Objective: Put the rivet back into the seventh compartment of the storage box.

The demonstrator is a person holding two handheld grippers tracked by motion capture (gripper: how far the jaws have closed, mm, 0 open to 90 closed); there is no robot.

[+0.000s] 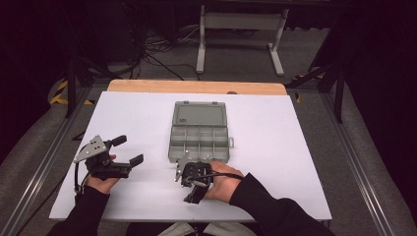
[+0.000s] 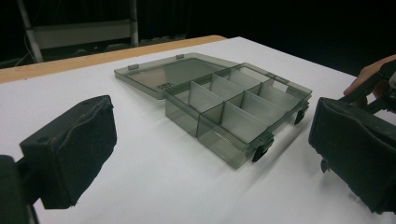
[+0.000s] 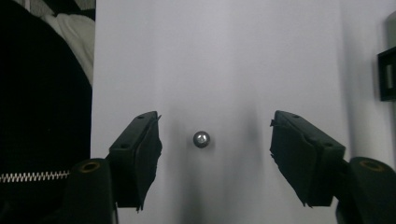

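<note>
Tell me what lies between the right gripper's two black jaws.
In the right gripper view, a small shiny metal ball sits on the white table between the open right gripper, touching neither jaw.

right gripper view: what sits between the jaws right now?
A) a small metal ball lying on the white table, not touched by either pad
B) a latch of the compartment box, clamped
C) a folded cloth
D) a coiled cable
A: the small metal ball lies on the white table in the gap of the right gripper, whose pads stand clear of it on both sides.
</note>
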